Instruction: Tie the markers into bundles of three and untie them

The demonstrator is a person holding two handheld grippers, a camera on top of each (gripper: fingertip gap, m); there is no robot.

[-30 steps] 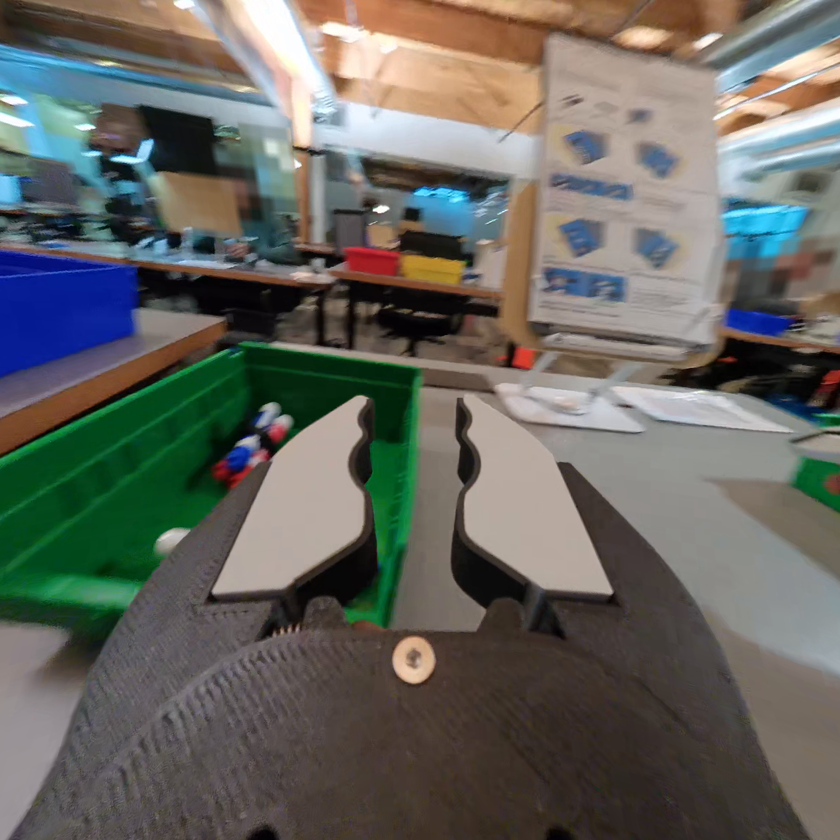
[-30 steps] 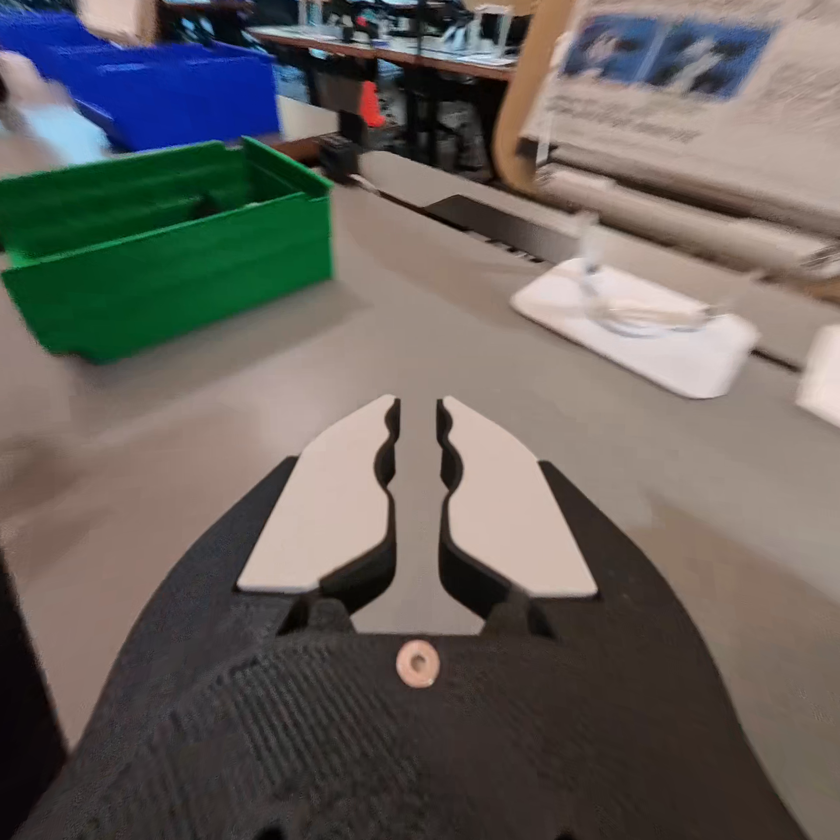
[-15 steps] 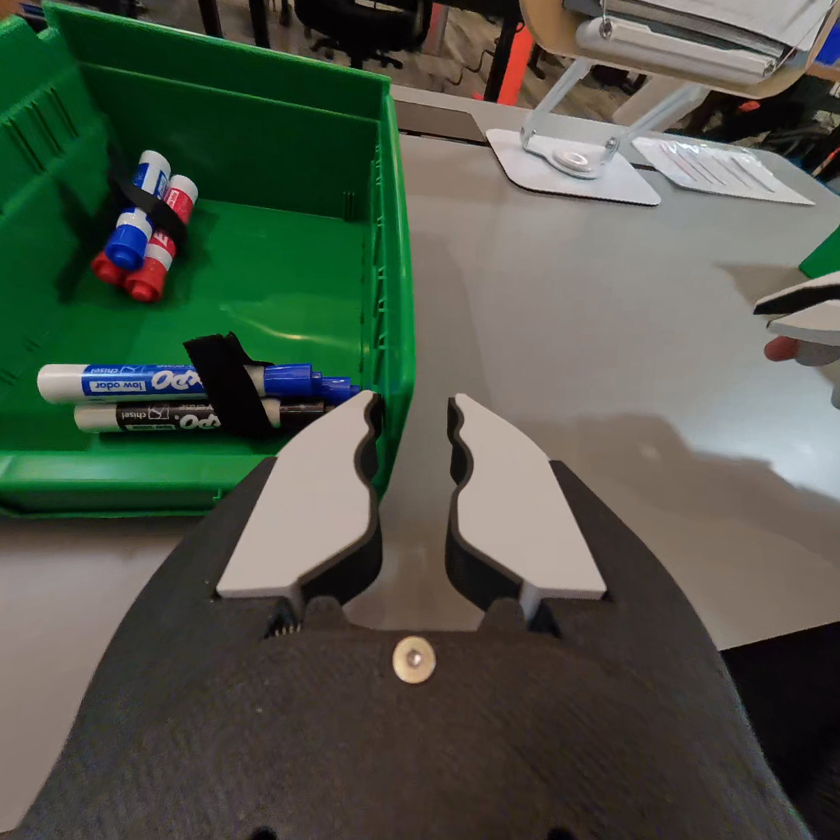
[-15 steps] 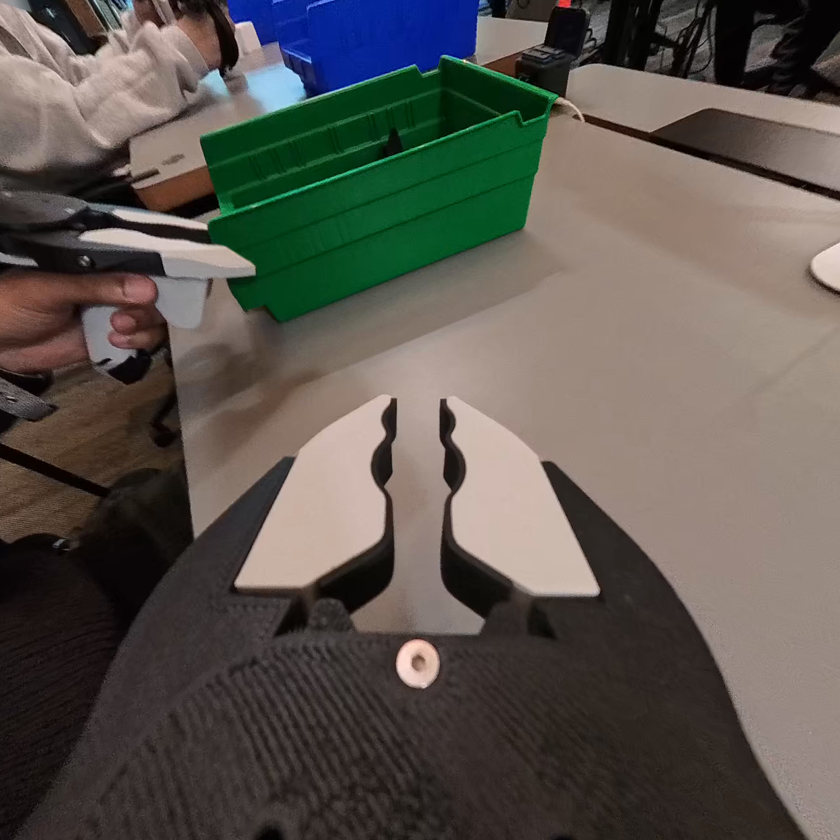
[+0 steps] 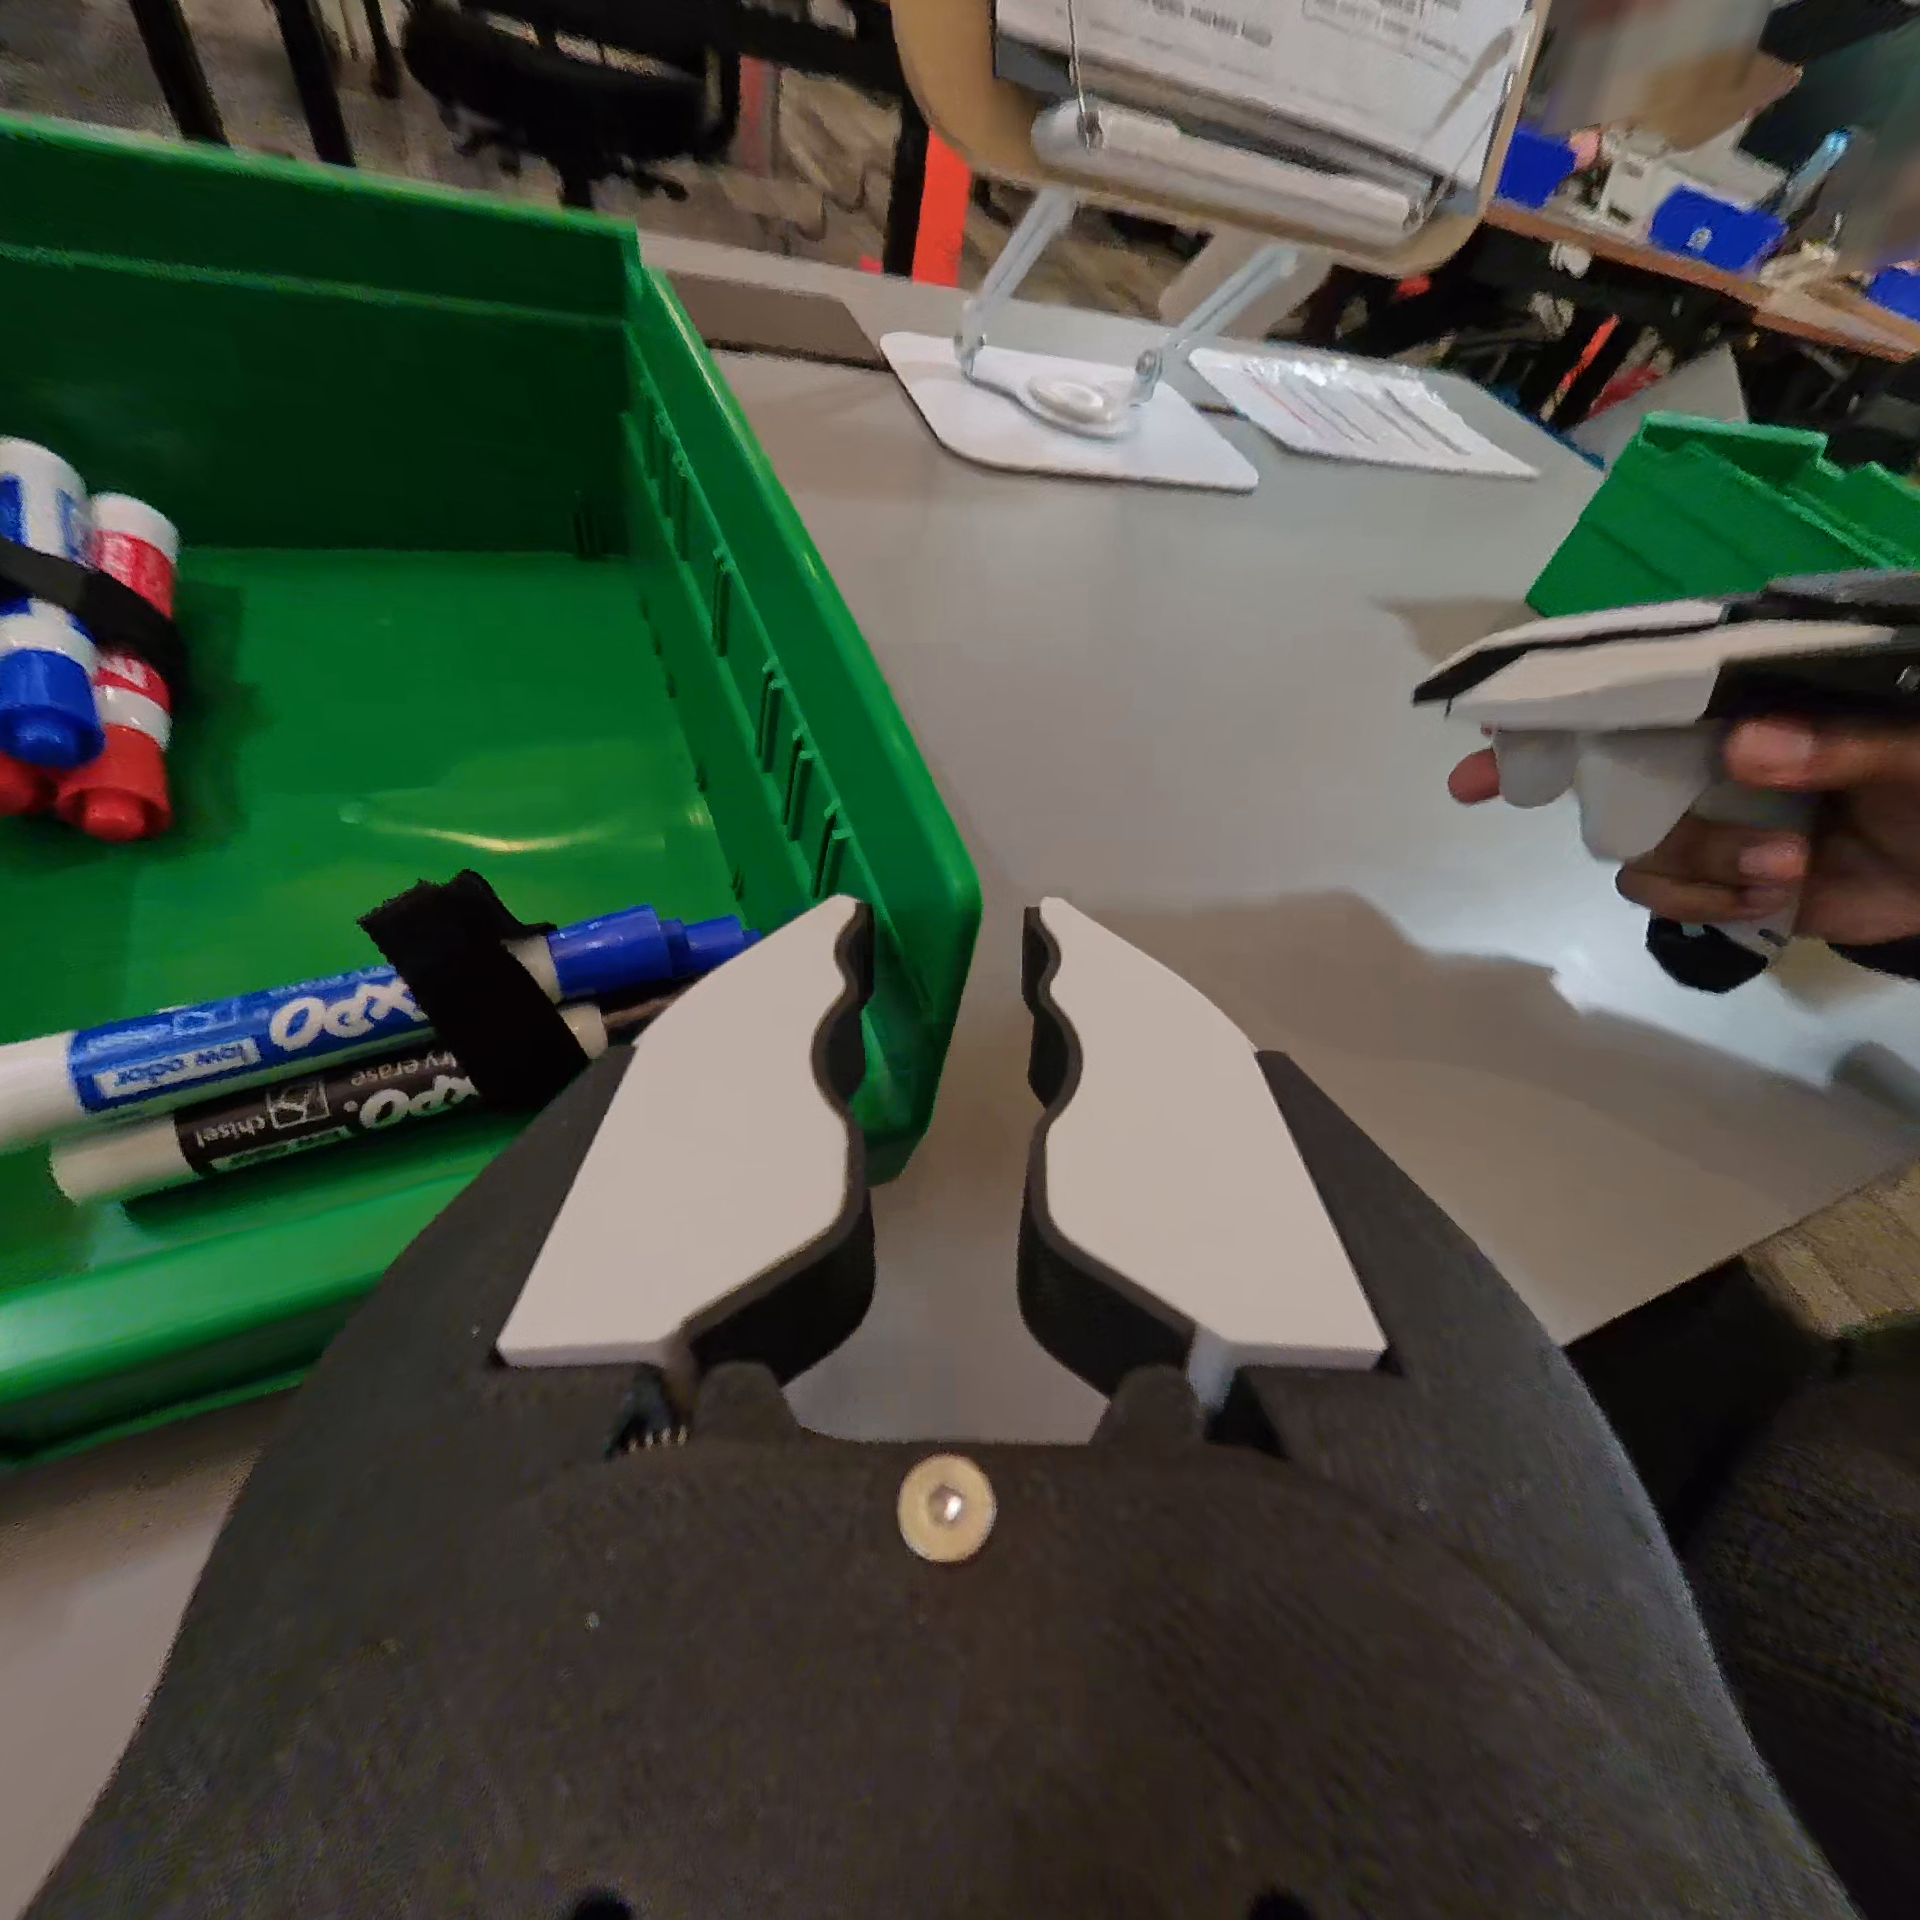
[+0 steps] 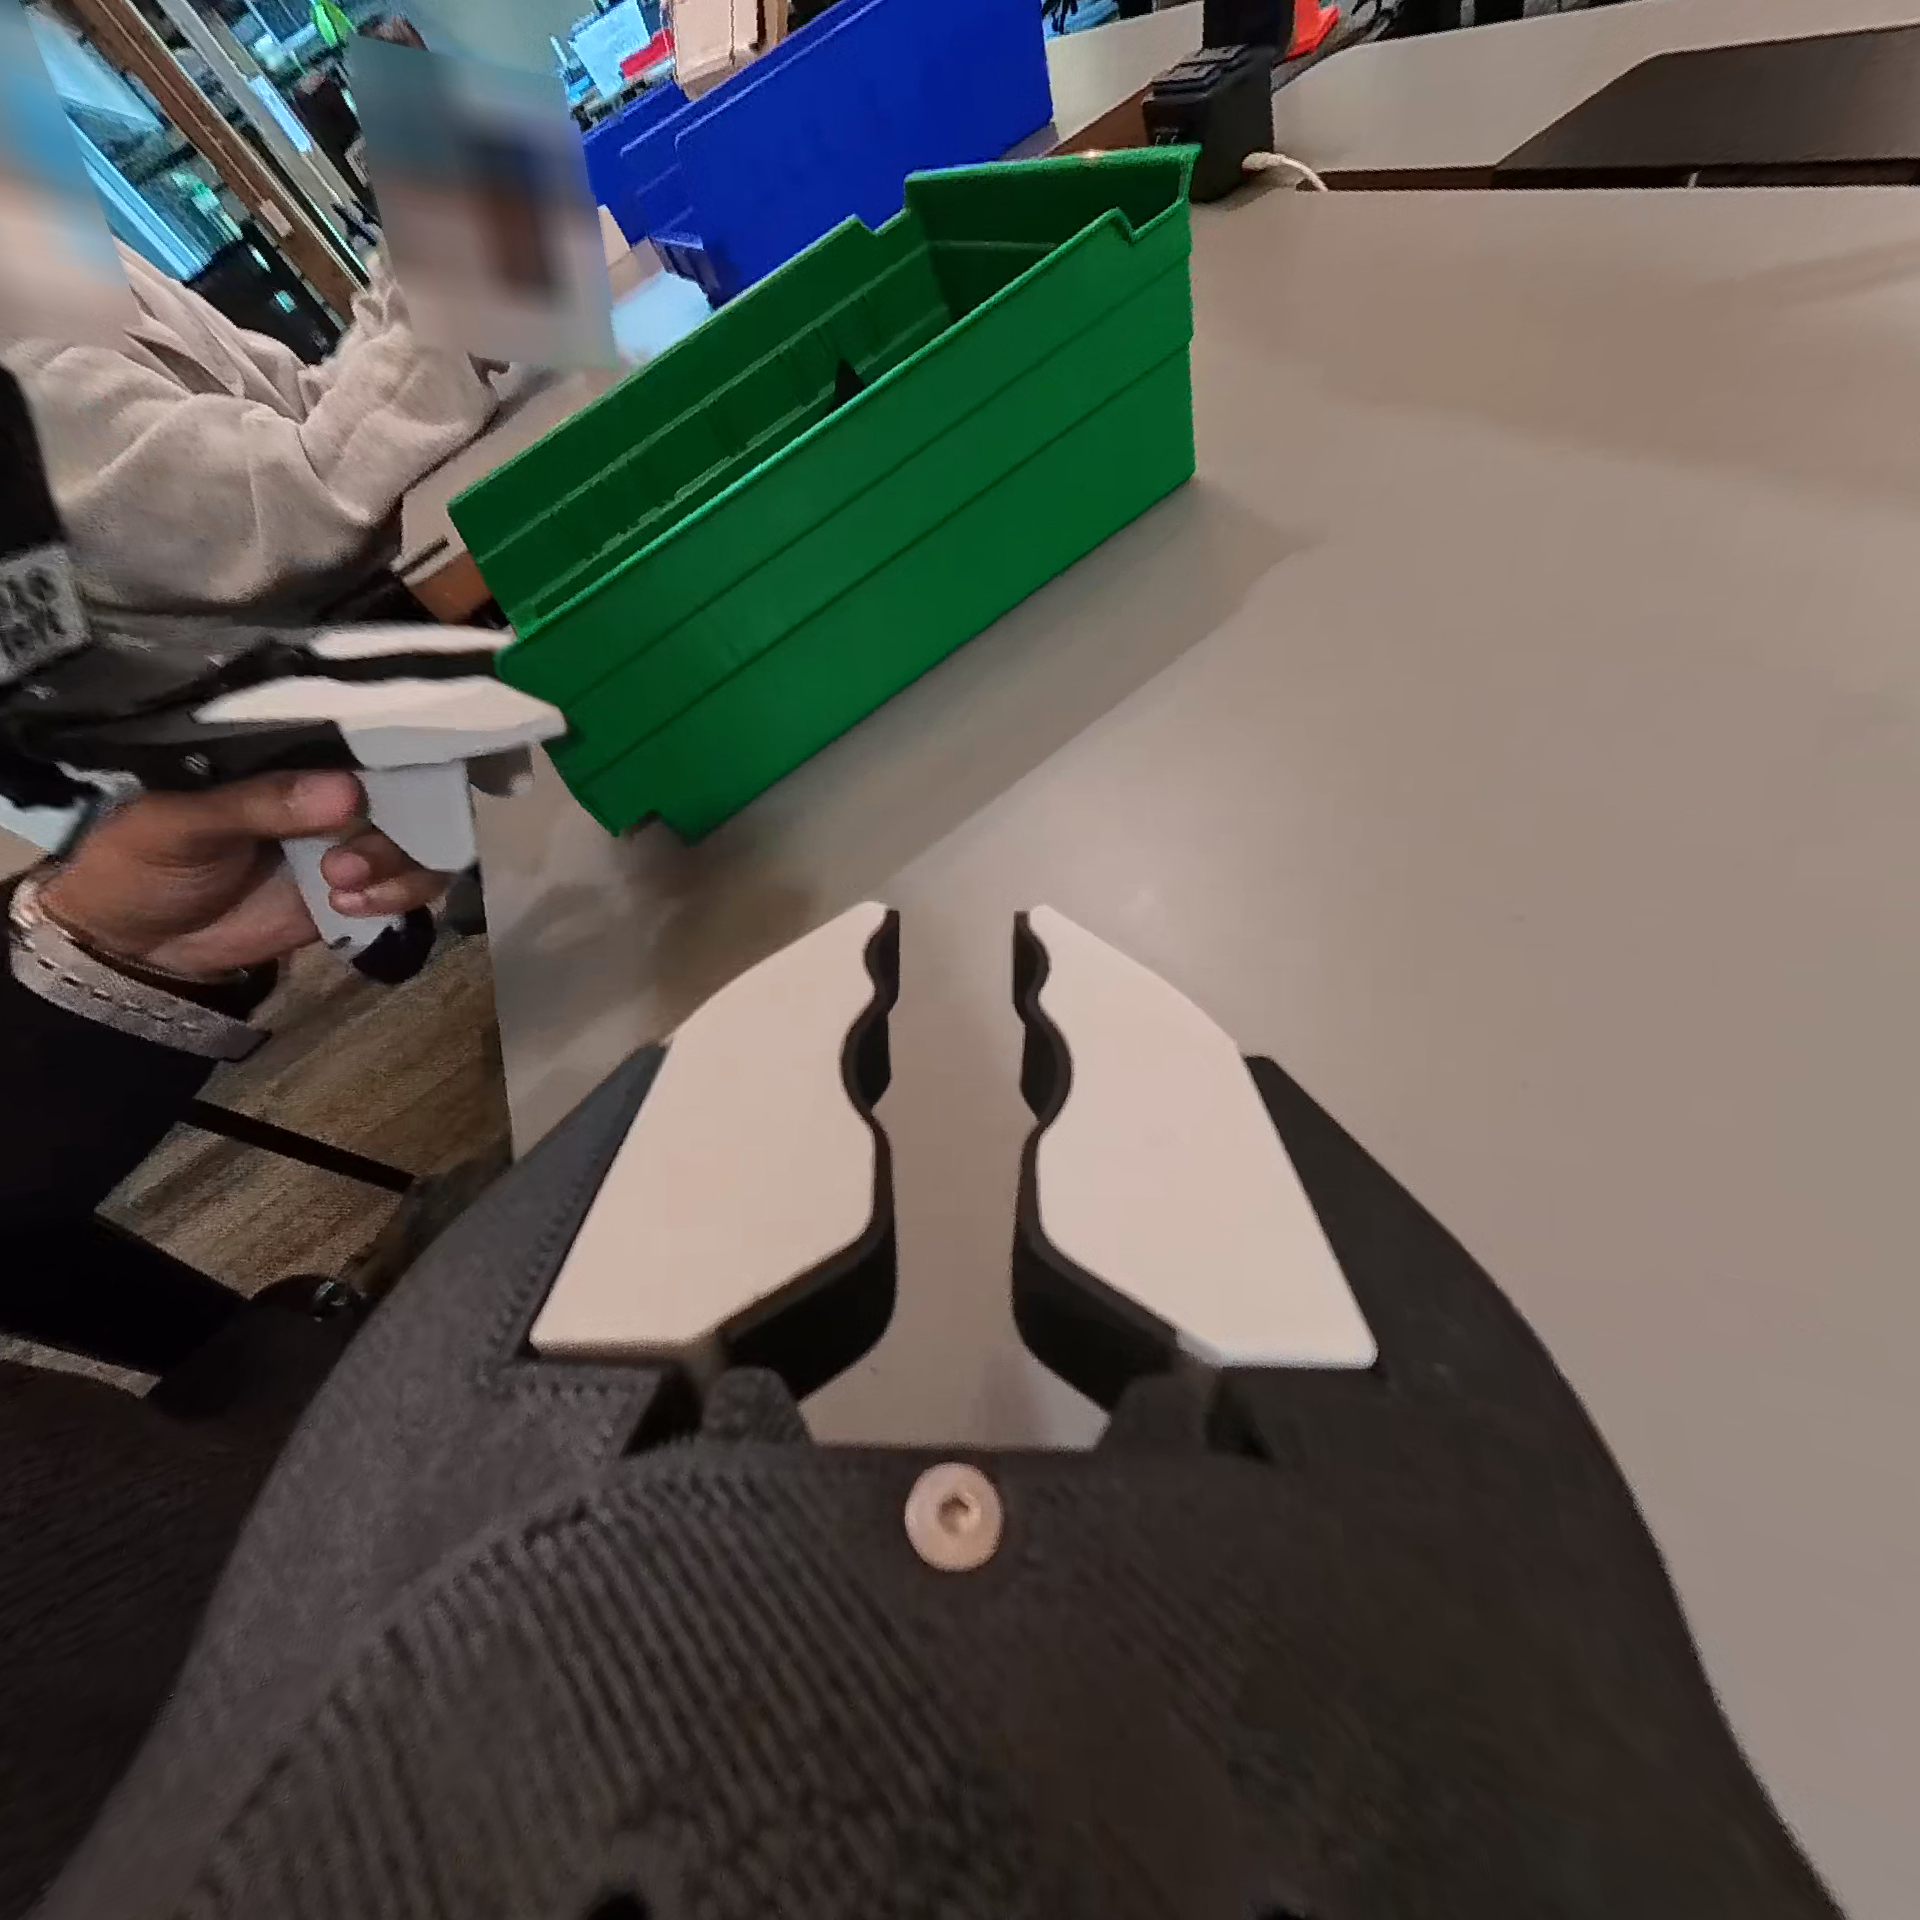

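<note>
Left gripper (image 5: 943,920), right gripper (image 6: 951,920): jaws slightly spread, empty, above tabletop (image 5: 1195,644); strapped markers (image 5: 312,1049) (bundled pairs) in bin (image 5: 914,831).

A grey surface (image 5: 1195,665) carries a green bin (image 5: 914,935) near its front edge, a white stand base (image 5: 1070,426) and a plastic-covered sheet (image 5: 1351,410) farther back, and a second green bin (image 5: 1714,520) off right.

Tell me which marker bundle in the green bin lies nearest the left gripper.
The blue-and-black pair strapped with a black band, lying just beside the left gripper. The other bundle, blue and red markers, sits farther back in the green bin.
</note>
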